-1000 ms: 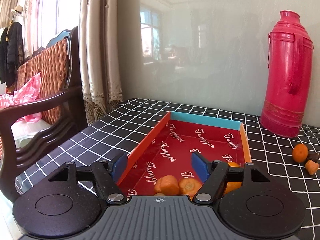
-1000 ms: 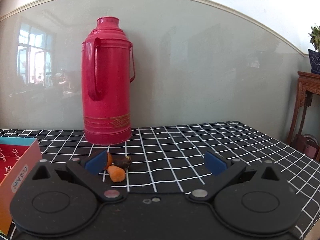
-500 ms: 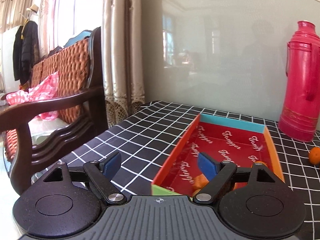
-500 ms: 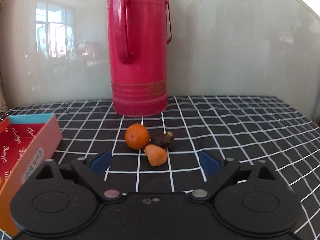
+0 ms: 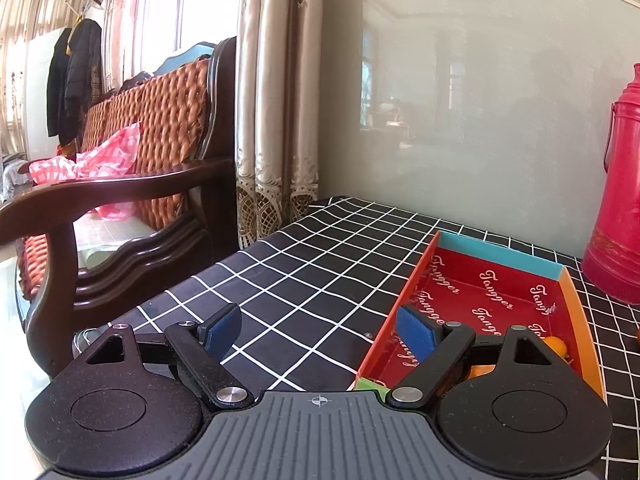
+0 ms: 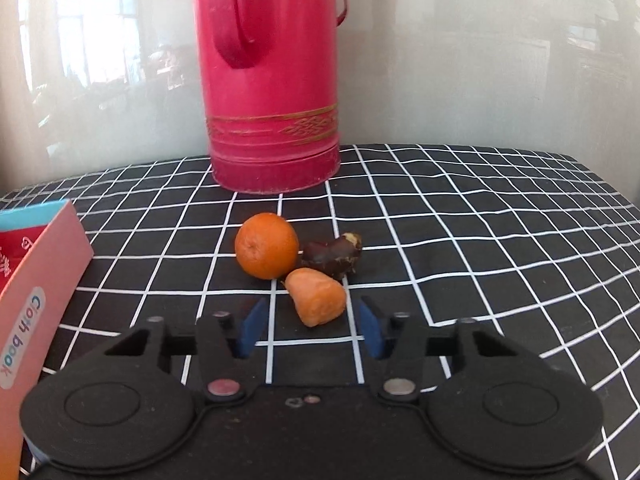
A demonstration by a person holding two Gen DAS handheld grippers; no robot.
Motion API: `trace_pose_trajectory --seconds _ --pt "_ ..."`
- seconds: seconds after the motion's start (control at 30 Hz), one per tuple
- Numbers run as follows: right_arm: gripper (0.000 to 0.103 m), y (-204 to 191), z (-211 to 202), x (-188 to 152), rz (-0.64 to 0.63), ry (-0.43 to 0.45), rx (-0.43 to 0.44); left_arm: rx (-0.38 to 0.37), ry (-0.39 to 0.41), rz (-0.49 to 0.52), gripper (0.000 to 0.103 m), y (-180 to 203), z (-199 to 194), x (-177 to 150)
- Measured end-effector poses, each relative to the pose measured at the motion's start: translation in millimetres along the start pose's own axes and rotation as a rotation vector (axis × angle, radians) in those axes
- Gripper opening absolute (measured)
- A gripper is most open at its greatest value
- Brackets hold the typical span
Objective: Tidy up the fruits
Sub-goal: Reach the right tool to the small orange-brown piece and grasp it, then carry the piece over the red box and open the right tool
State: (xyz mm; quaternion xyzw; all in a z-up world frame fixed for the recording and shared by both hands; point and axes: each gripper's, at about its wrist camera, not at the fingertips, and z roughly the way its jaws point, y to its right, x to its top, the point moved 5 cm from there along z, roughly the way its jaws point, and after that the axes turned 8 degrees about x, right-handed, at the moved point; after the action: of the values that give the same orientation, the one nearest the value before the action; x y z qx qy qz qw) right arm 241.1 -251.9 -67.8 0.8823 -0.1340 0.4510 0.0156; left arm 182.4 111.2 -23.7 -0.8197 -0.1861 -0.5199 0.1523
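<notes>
Lying just ahead of the open right hand-held gripper (image 6: 311, 326) — carrot piece (image 6: 318, 297).

My left gripper (image 5: 318, 330) has swung away to the left since a second ago; then its fingers straddled the red tray (image 5: 496, 296) over the orange pieces, now only its right pad sits over the tray's near left wall and the left pad hangs over bare checked cloth (image 5: 304, 280); my right gripper (image 6: 310, 326) has closed in on the carrot chunk (image 6: 318, 300); its jaws, wide before, have narrowed and now flank the chunk's near end; the orange (image 6: 267, 251) and the dark piece (image 6: 334, 256) loom larger.
</notes>
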Motion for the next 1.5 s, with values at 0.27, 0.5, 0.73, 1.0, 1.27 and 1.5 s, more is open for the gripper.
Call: trace_pose_trajectory --seconds 0.27,0.5,0.73,1.0,1.27,1.5 --pt "0.019 -10 -1 -3 -0.043 0.003 0.010 0.012 -0.010 -0.009 0.085 -7 5 -1" --pt "0.014 -25 -27 -1 -0.061 0.075 0.086 0.016 -0.018 -0.028 0.085 -10 4 -1" --pt "0.006 -54 -54 -2 -0.134 0.137 0.206 0.019 -0.021 -0.019 0.085 -9 5 -3" --pt "0.026 -32 -51 -4 -0.021 0.090 0.240 0.022 -0.029 -0.041 0.085 -14 6 -1" --pt "0.048 -43 -22 2 -0.020 0.066 0.228 0.007 -0.025 -0.034 0.085 -10 6 -1" --pt "0.019 -40 -2 -5 -0.017 -0.003 0.171 0.017 -0.046 -0.055 0.085 -16 11 -1"
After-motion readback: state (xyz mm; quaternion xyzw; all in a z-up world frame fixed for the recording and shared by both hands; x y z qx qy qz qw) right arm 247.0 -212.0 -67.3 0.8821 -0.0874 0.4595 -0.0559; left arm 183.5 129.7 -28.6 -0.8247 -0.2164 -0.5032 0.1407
